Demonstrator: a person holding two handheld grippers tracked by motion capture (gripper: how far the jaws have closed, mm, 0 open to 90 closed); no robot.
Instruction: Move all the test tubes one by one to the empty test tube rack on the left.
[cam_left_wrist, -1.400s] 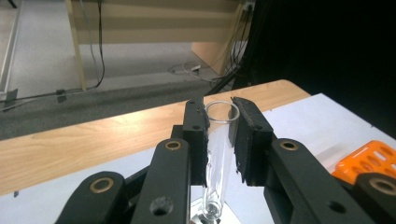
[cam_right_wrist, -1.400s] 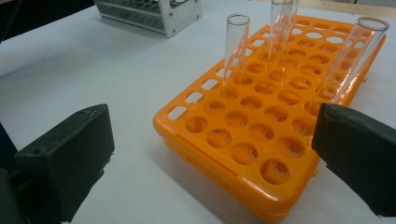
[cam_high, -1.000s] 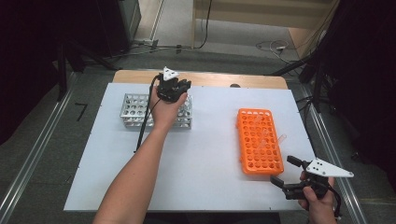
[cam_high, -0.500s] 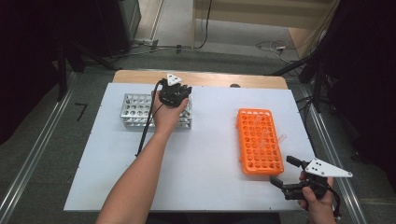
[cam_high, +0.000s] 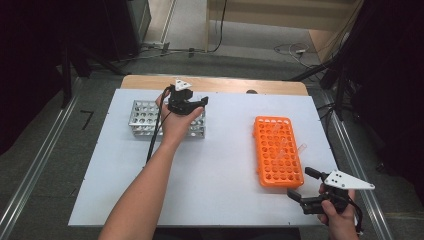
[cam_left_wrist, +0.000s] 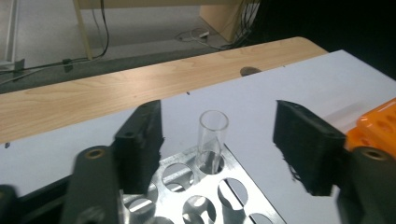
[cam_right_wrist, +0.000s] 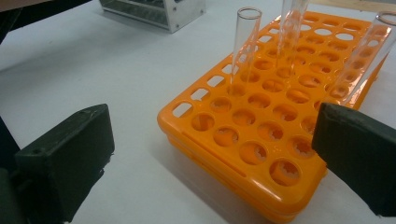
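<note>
A clear tube stands upright in a corner hole of the metal rack at the far left of the tabletop, the left tool poised around it. Its jaws have just been opening and now stand apart on either side of the tube, neither pad touching the glass. The tube is seated and let go.

Near the front right corner, the right tool waits with its jaws spread wide and nothing between them, just short of the orange rack, where three more tubes stand, one upright at the near side and two others leaning.

The step in hand looks like the release, and doing it well likely means lifting the left tool straight up along the tube's line before swinging away, so that neither pad clips the rim and tips the tube or drags the light metal rack. The jaws should stay wide until they are above the tube's mouth. The right tool's next grip is best taken high on the upright tube, square to it.
</note>
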